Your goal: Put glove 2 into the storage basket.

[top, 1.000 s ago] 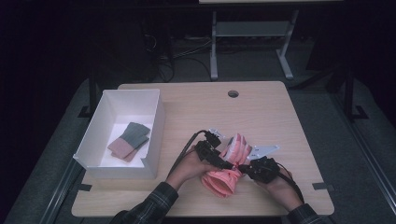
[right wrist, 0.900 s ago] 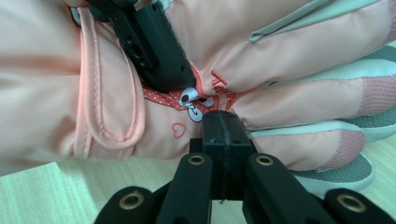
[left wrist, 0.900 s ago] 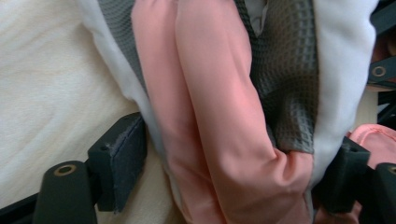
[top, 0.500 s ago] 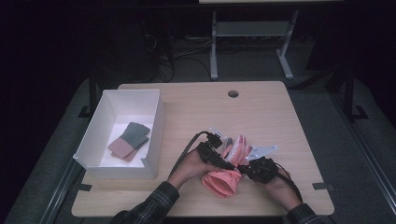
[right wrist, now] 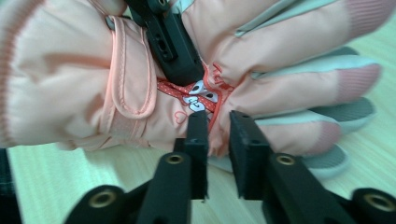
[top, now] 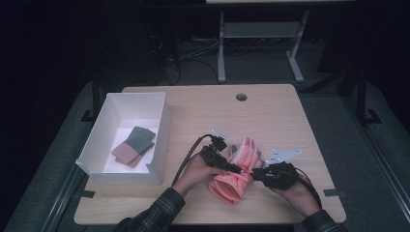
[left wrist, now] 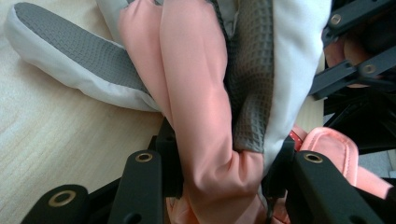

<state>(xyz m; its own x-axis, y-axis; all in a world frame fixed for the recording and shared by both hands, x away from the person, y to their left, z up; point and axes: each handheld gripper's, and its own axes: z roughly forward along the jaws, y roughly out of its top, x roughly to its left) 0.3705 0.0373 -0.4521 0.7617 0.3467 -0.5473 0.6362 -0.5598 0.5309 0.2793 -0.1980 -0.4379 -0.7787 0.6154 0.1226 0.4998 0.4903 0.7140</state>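
A pink padded glove [top: 235, 181] with grey-and-white palm fabric lies near the table's front edge, possibly two gloves laid together. My left gripper [top: 238, 168] comes from the left. Its jaws have just been closing, and they now squeeze the bunched pink and grey fabric [left wrist: 205, 107] at the wrist; the left gripper [left wrist: 224, 158] is shut on it. My right gripper [top: 254, 173] meets the glove from the right. Its jaws have just been opening, so the right gripper [right wrist: 218, 135] stands slightly open, and the glove's red-trimmed edge [right wrist: 196, 95] lies at the tips.
A white box [top: 121, 104] stands at the table's left with folded grey and brown-pink items [top: 134, 145] inside. A round cable hole [top: 241, 97] sits near the table's far edge. A metal stand [top: 256, 34] is on the floor beyond.
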